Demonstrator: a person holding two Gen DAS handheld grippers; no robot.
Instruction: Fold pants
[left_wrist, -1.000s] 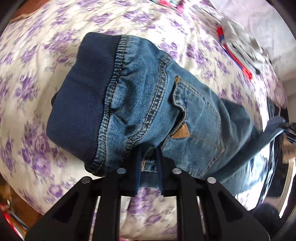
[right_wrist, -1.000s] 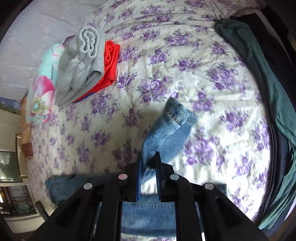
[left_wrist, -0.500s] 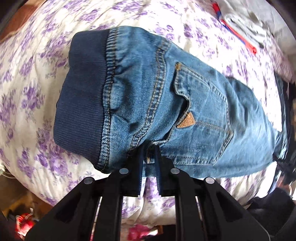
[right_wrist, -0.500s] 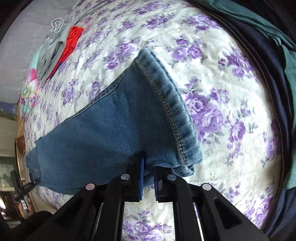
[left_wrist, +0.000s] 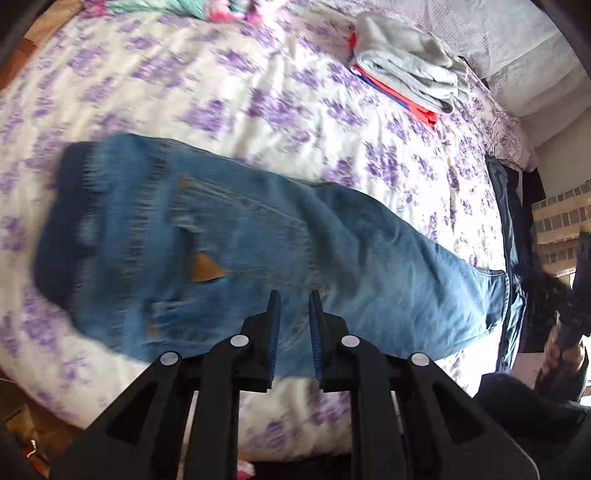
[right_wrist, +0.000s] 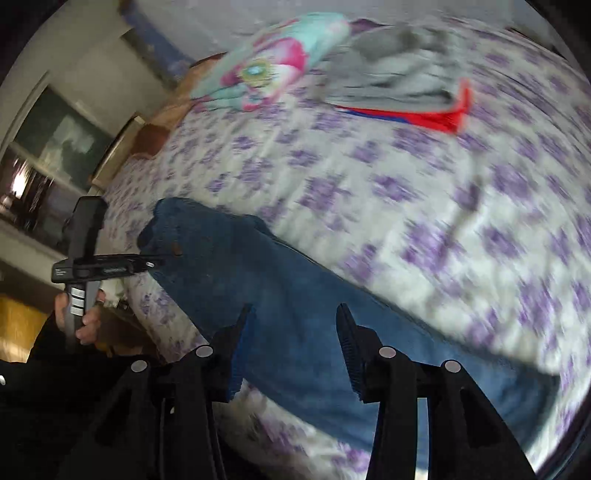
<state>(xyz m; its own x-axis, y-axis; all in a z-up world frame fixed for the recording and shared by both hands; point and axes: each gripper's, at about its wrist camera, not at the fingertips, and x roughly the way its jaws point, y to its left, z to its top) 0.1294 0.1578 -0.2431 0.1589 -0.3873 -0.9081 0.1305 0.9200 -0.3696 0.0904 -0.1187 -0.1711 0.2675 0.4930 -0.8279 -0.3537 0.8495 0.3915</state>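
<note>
Blue denim pants (left_wrist: 258, 254) lie flat along the near edge of the bed, folded lengthwise, dark ribbed waistband at the left, back pocket up, leg ends at the right. My left gripper (left_wrist: 293, 299) hovers just above the seat of the pants, jaws a little apart and empty. In the right wrist view the pants (right_wrist: 288, 295) run from the waistband at upper left to lower right. My right gripper (right_wrist: 293, 314) is wide open and empty above the leg. The left gripper (right_wrist: 110, 267) shows there beside the waistband.
The bed has a white cover with purple flowers (left_wrist: 258, 92). A folded stack of grey and red clothes (left_wrist: 406, 77) lies at the far side, with a teal and pink cloth (right_wrist: 273, 62) beside it. Dark garments (left_wrist: 513, 229) lie at the bed's right end.
Both grippers have let go of the pants, which now lie flat on the bed. Both grippers have pulled back and up; the right one has opened wide and swung round.
</note>
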